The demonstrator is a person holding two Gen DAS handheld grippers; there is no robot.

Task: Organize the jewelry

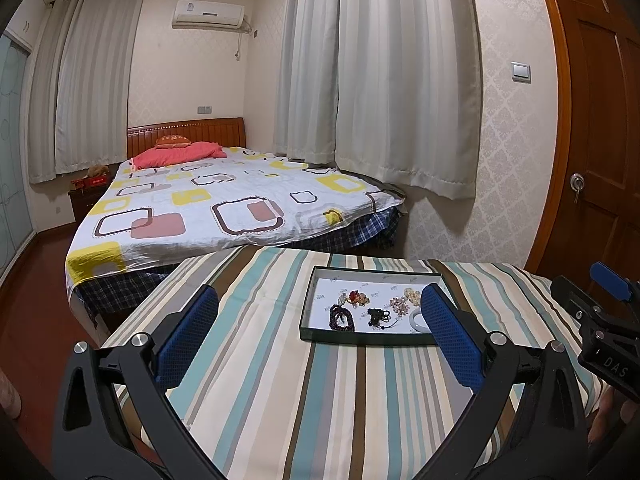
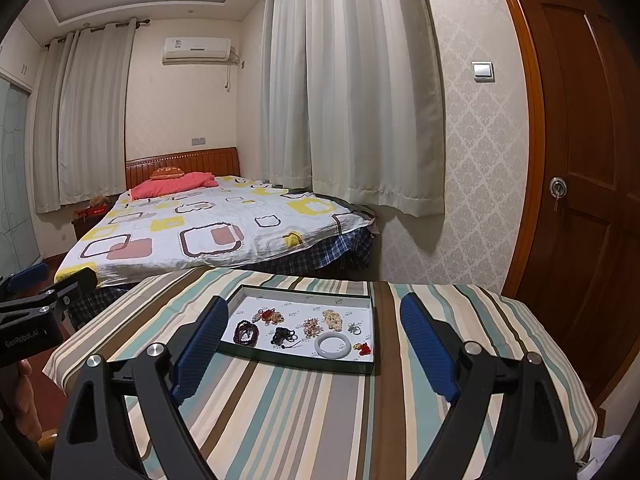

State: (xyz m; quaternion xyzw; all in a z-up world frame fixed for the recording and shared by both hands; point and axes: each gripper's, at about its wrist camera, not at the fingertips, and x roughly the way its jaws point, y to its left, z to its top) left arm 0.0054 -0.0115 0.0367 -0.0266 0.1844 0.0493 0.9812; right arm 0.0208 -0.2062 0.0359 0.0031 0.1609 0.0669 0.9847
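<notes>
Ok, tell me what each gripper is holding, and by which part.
Nothing. The left gripper and right gripper are both open, short of the tray.

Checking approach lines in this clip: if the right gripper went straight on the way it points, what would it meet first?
Probably the tray near wall: the open right gripper frames it, white bangle just beyond. Depth and height are unclear.

A striped cloth (image 2: 304, 408) in teal, cream, brown and grey is covering the tabletop (image 1: 280, 400) and hanging over its edges. A shallow dark-rimmed tray (image 2: 296, 361) with a white floor is sitting directly on the cloth, toward the far side, lying flat with nothing else beside it.
</notes>
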